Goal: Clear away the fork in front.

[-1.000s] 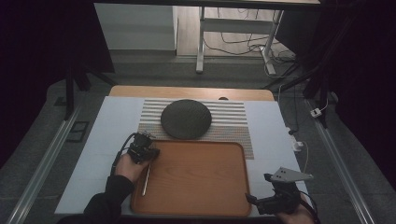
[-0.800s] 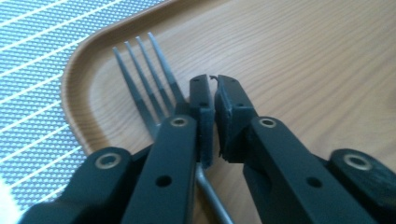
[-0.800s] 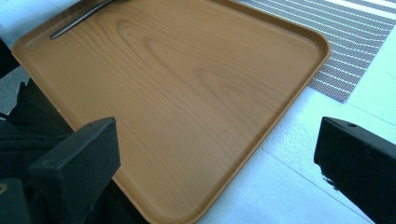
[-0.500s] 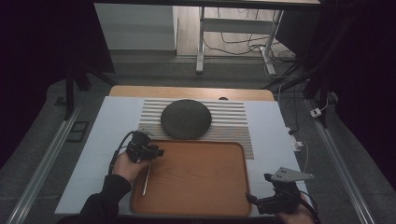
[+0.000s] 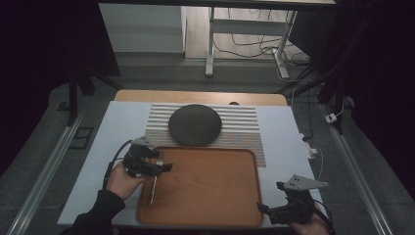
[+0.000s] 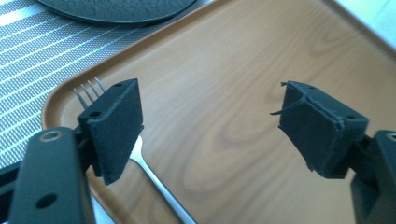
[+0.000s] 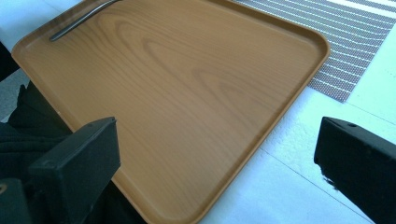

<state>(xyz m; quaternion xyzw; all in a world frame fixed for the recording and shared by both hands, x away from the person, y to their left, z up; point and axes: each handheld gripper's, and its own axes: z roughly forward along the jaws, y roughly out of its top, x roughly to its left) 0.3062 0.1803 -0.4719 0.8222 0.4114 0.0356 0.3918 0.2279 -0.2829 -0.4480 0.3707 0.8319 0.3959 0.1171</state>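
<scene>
Left tool has shifted right over the tray rim, jaws open above the fork; right tool open at the bench corner.

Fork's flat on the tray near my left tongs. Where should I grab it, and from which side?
Probably grip the fork mid-handle from straight above, jaws across its narrow width. It lies flat along the tray's left rim, tines pointing away, so a side approach would likely hit the rim. Left tongs are open beside it.

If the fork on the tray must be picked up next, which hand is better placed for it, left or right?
Probably the left. Its tongs are open right above the fork at the tray's left edge. The right tongs sit open at the tray's opposite near corner, far from the fork.
</scene>
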